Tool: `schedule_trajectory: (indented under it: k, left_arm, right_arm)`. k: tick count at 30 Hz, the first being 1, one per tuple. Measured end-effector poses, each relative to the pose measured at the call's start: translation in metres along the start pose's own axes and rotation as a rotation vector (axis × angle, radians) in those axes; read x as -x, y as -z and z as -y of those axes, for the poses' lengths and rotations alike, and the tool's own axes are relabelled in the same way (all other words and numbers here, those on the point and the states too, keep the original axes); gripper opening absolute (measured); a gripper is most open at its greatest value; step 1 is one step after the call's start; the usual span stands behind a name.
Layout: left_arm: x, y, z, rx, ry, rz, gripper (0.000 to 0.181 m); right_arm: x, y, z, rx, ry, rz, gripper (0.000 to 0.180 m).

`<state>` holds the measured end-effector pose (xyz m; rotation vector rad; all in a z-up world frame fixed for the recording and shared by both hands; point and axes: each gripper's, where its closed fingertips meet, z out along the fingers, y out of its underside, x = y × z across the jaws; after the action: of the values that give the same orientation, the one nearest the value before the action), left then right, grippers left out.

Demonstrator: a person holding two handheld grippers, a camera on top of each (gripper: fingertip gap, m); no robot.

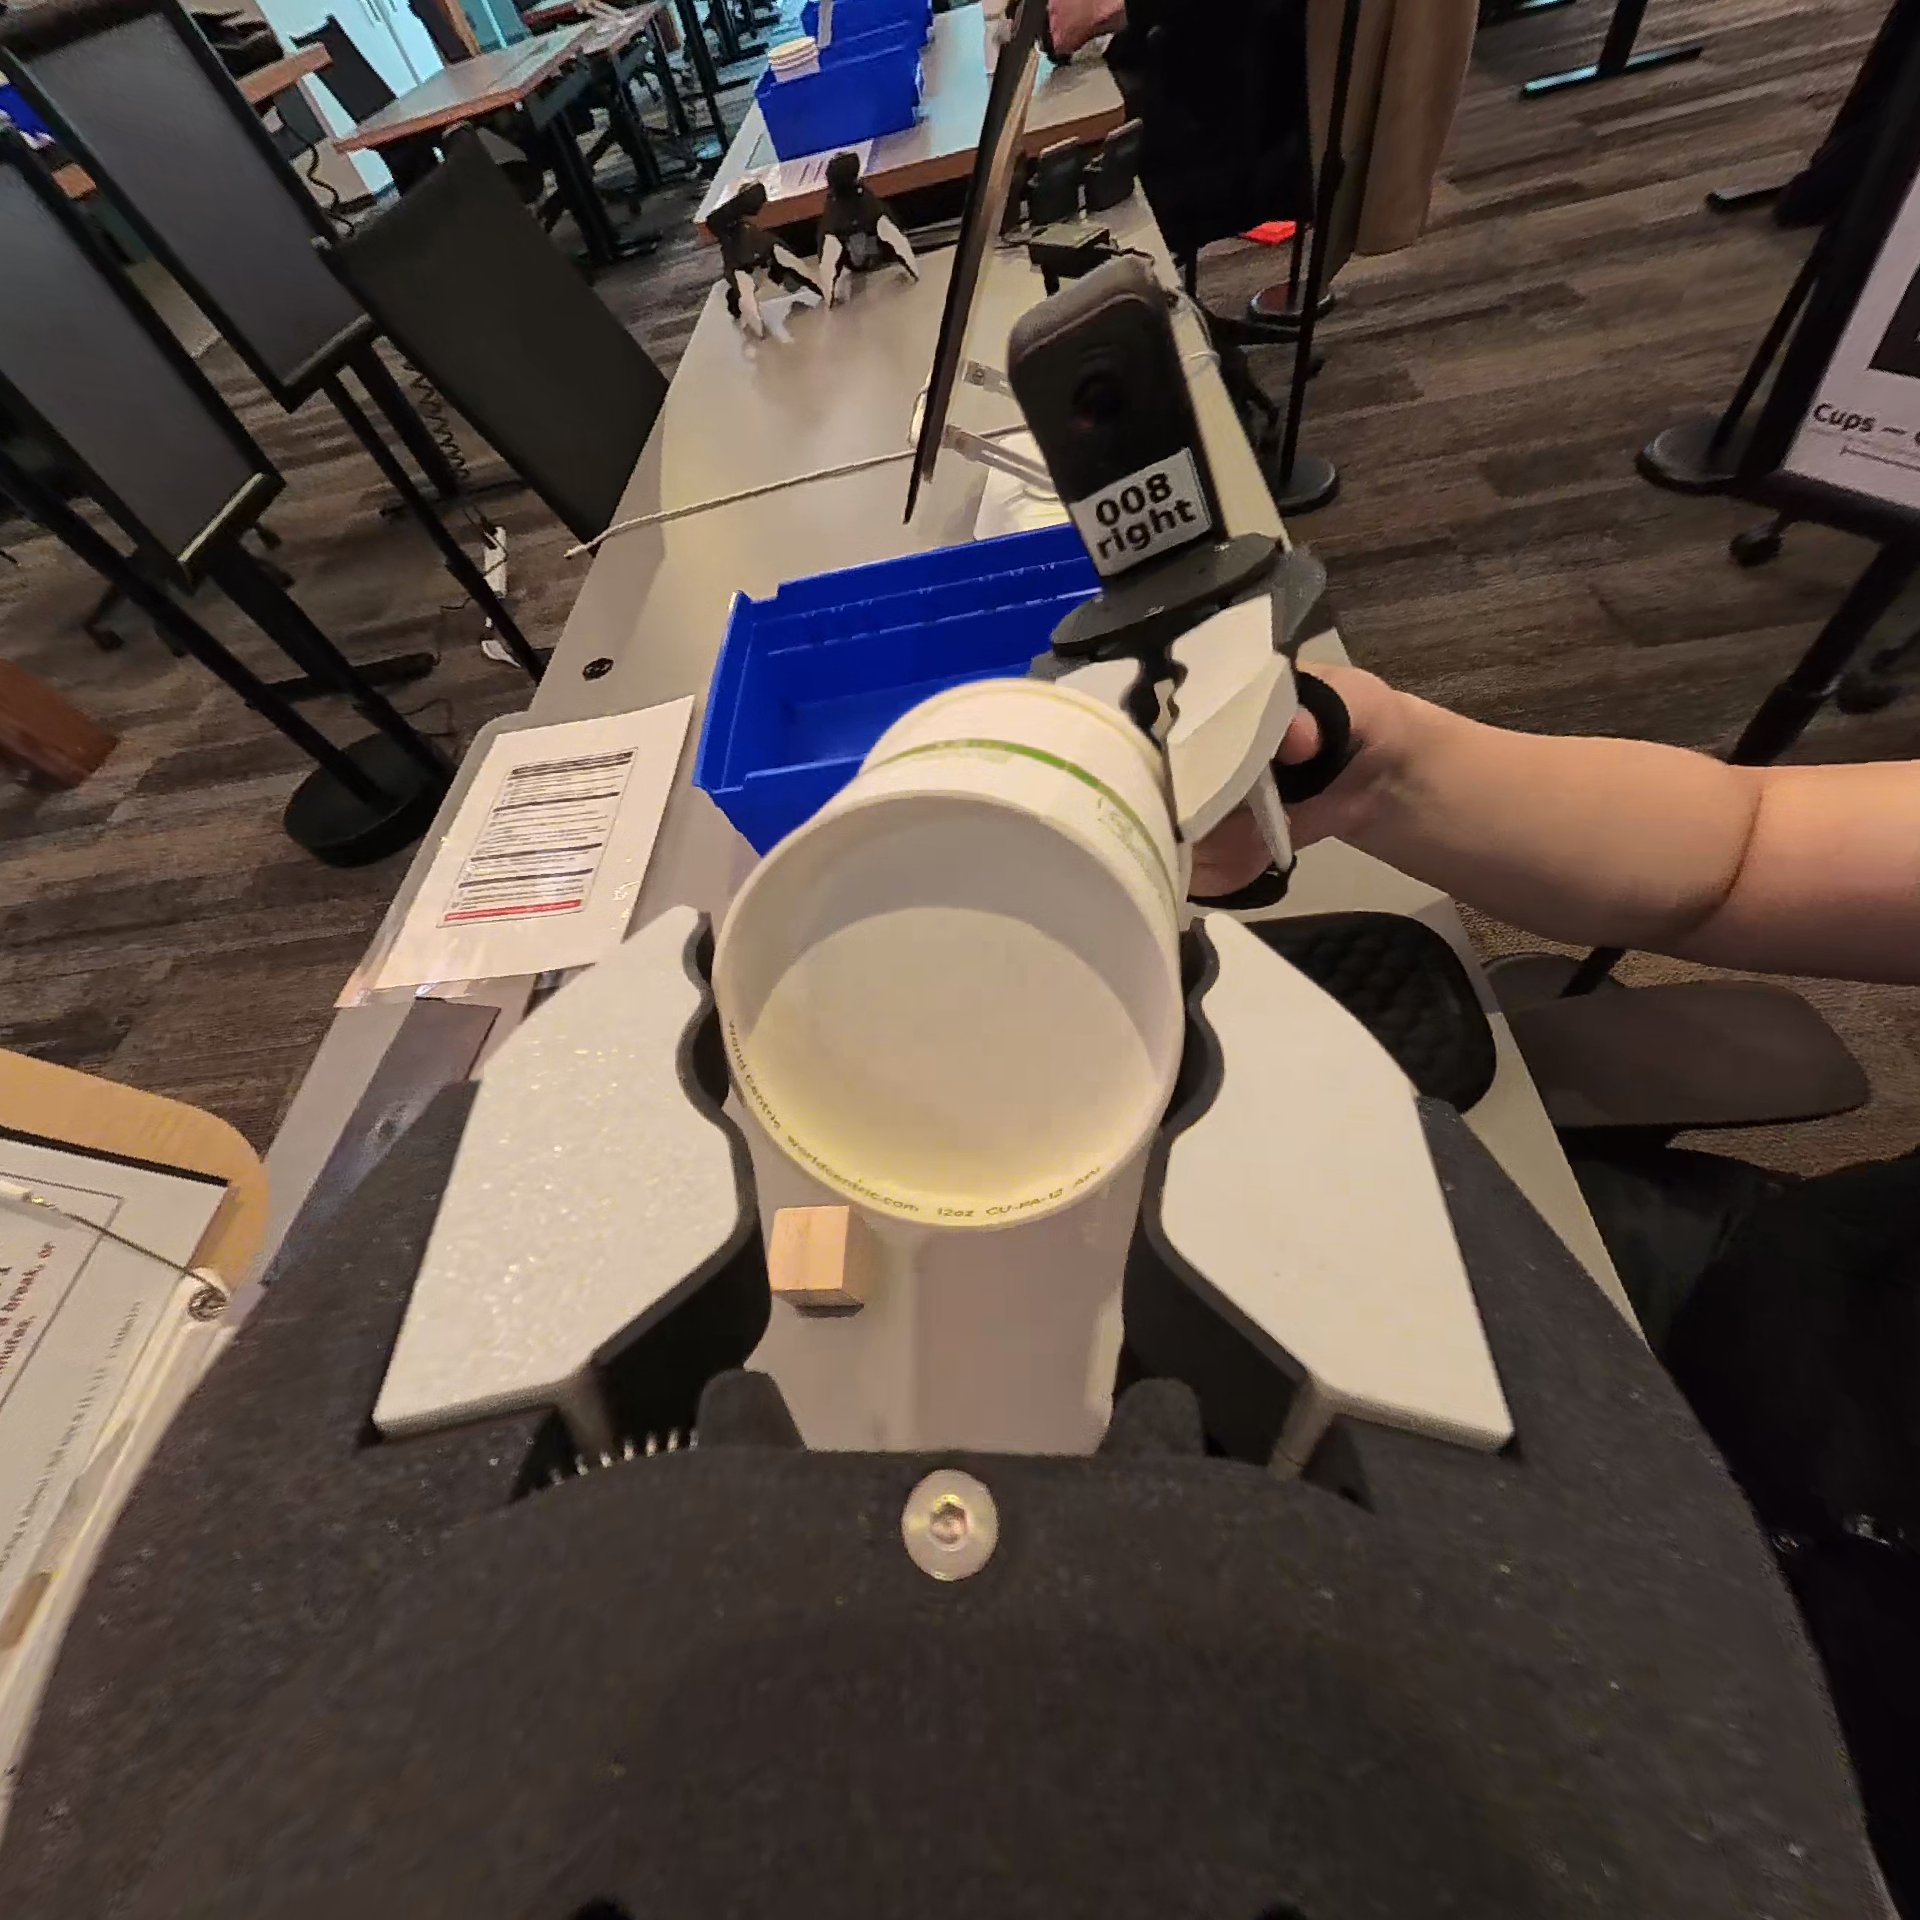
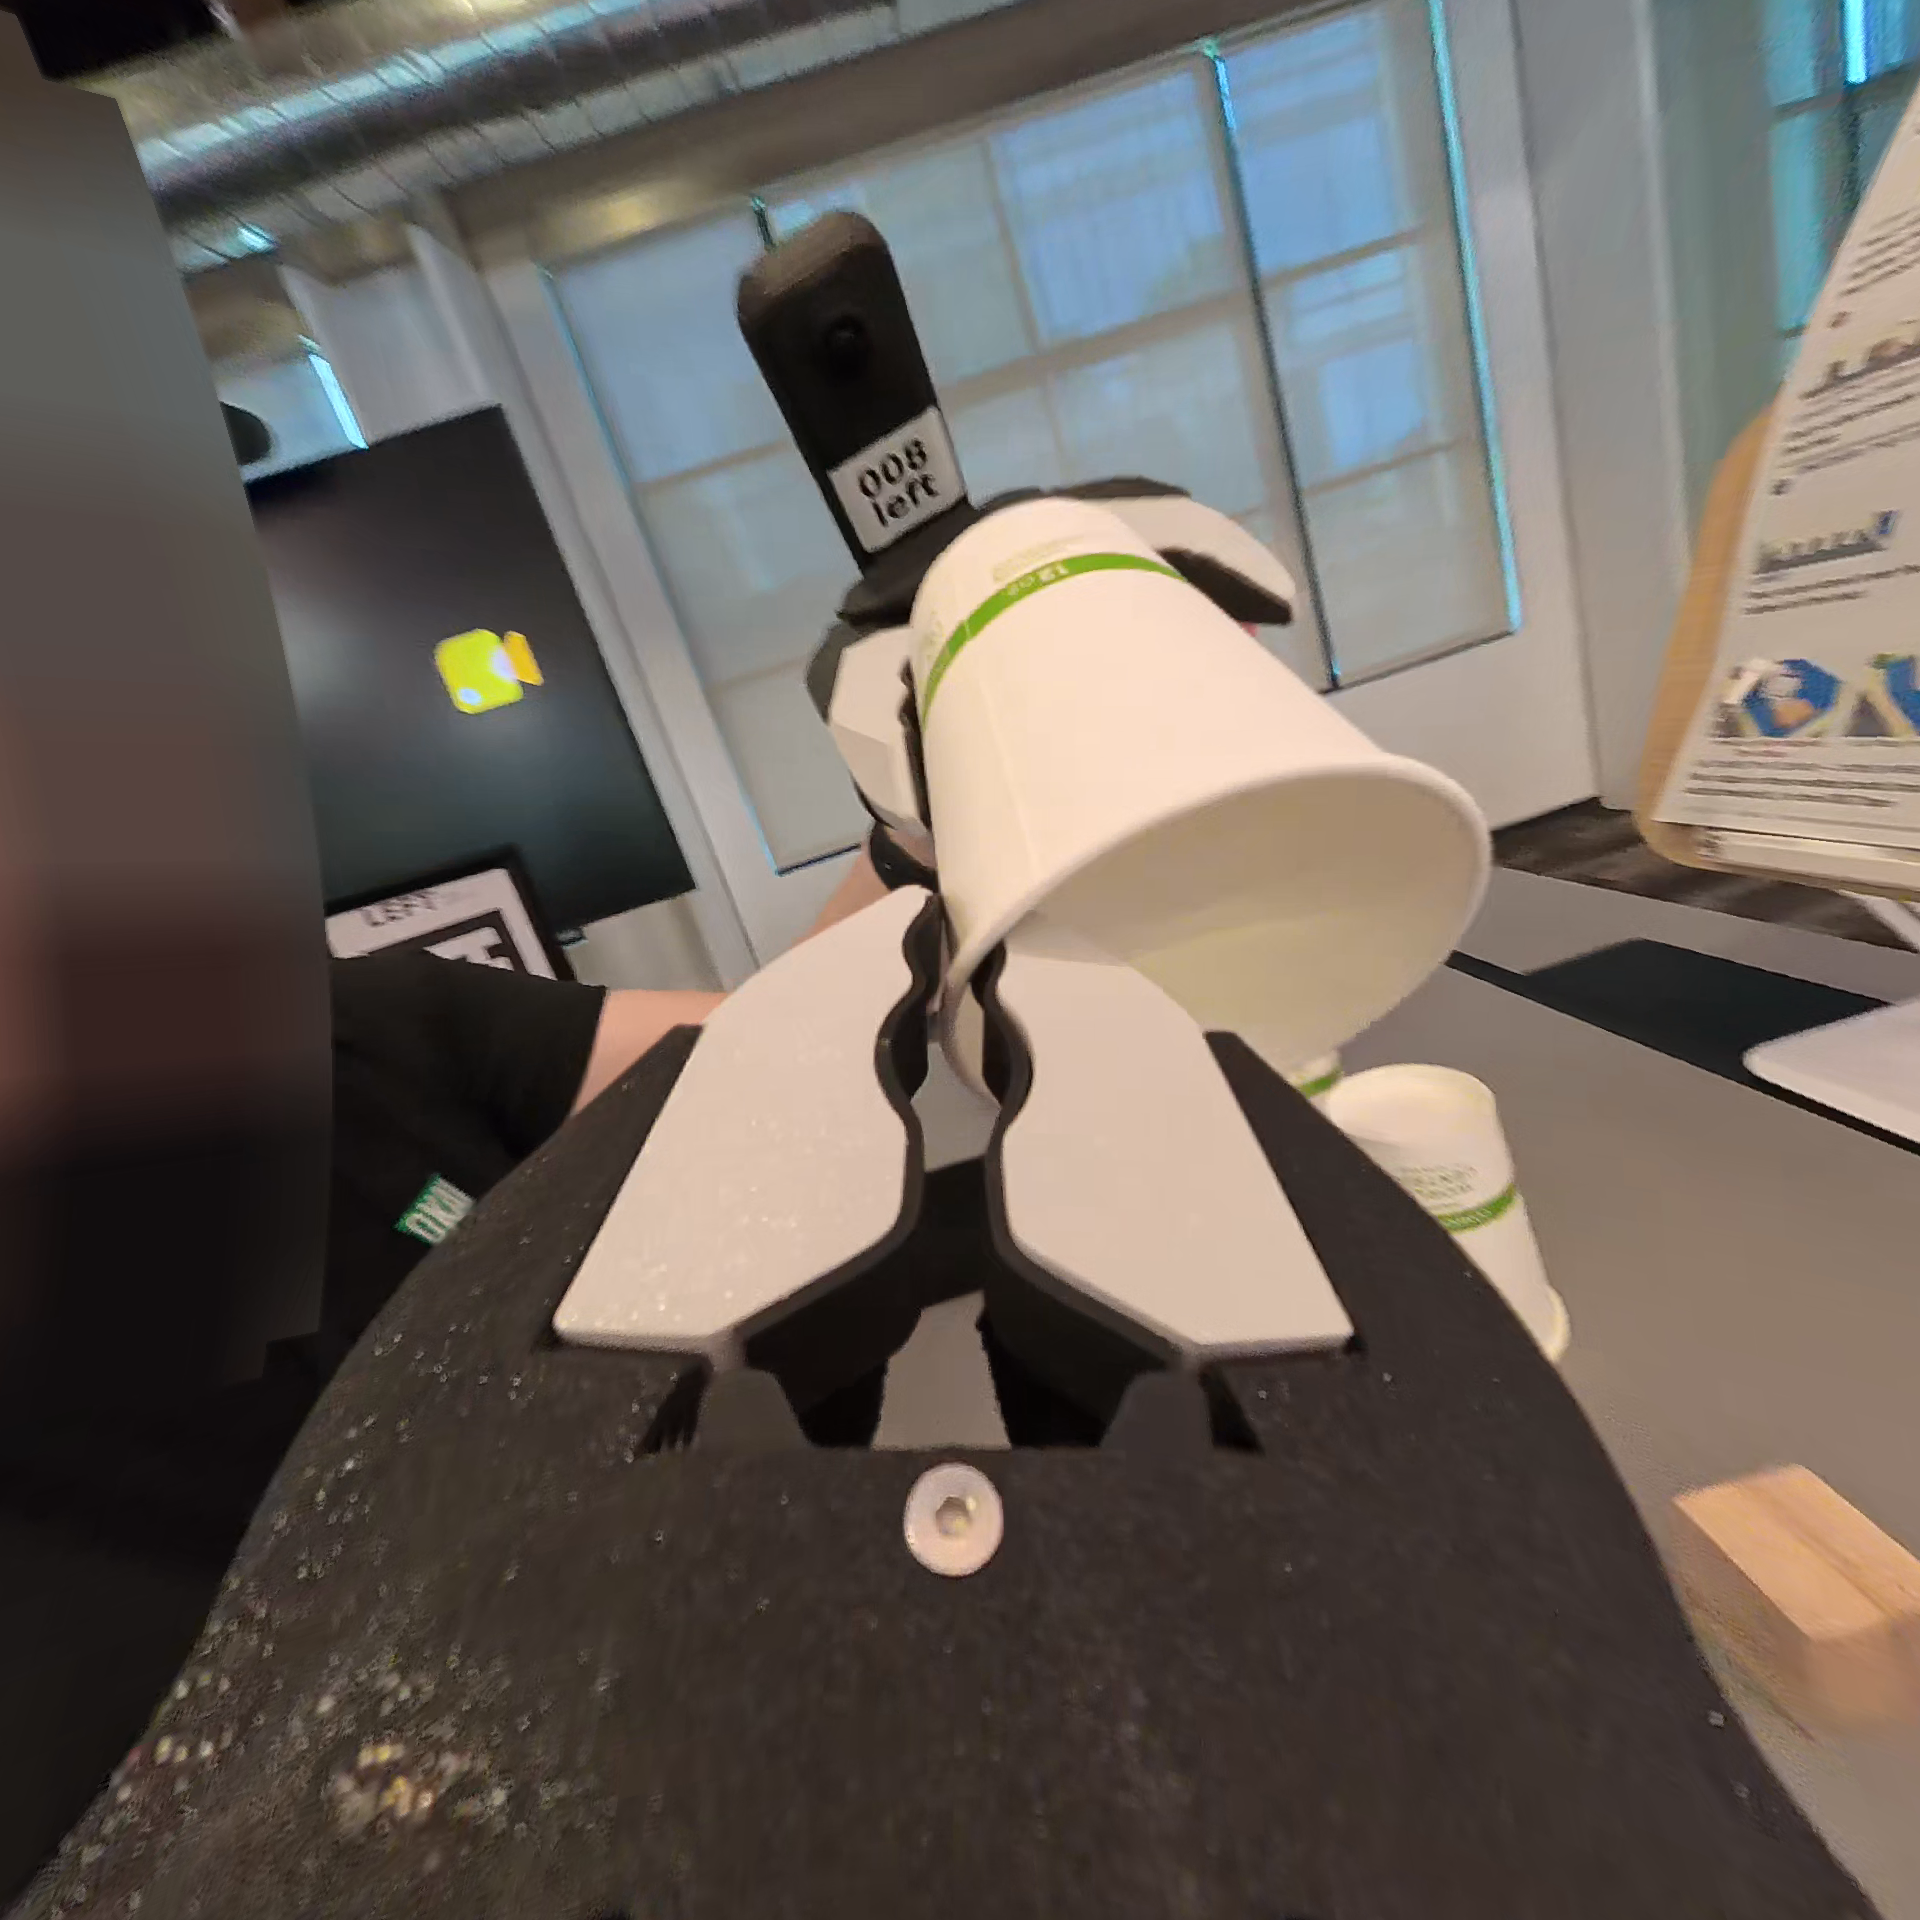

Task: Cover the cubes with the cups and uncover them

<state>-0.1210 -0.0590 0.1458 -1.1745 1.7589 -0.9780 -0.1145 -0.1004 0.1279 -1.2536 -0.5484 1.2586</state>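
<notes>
Left claw (image 1: 951, 935) is clamped on a white cup (image 1: 951, 1039), its white fingers (image 1: 582, 1174) pressing the cup's sides close to the base, which faces the left wrist camera. The cup is held in the air and tipped on its side, well above the grey tabletop (image 1: 644, 582). Its far end reaches the right claw (image 1: 1158, 727), which a hand (image 1: 1340, 769) holds. From the right wrist view that claw is closed almost fully, pinching the wall of the cup at its rim, with the open mouth turned toward the camera and to the right. So both claws grip the same cup, one at each end. A green band circles the cup near its narrow end. Below the cup a wooden cube (image 1: 821, 1257) sits uncovered on the tabletop, just inside the left finger. A second cup (image 2: 1455, 1195) stands upside down on the tabletop beyond the right claw; whether it covers anything cannot be told. Another wooden block (image 2: 1808, 1558) shows blurred at the right edge of the right wrist view. Farther along the tabletop lie a blue bin (image 1: 831, 707) and a printed sheet (image 1: 540, 831).
</notes>
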Motion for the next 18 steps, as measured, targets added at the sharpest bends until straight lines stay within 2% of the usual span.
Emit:
schedule_trajectory:
  k: [5,8,10,13,14,16,18]
  left_arm:
    - [-0.003,0.008,-0.001,-0.053,0.026,-0.015,0.084]
    - [0.005,0.028,-0.003,-0.076,0.033,0.043,0.082]
    - [0.011,0.043,-0.013,-0.056,0.018,0.098,0.079]
    - [0.017,0.059,-0.034,-0.002,0.014,0.149,0.075]
    - [0.017,0.063,-0.043,0.029,0.015,0.154,0.074]
    - [0.018,0.067,-0.059,0.091,0.012,0.174,0.072]
    - [0.019,0.069,-0.072,0.133,-0.007,0.201,0.072]
  right_arm:
    - [0.006,0.008,0.008,-0.023,-0.04,0.052,0.001]
    - [0.003,0.022,0.023,0.075,0.02,-0.067,0.001]
    - [-0.013,0.042,0.029,0.267,0.107,-0.273,0.001]
    - [-0.048,0.098,0.034,0.687,0.248,-0.654,0.001]
    - [-0.054,0.117,0.034,0.831,0.256,-0.735,0.001]
    - [-0.054,0.142,0.027,1.06,0.192,-0.778,0.001]
    - [-0.057,0.157,0.018,1.215,0.144,-0.801,0.001]
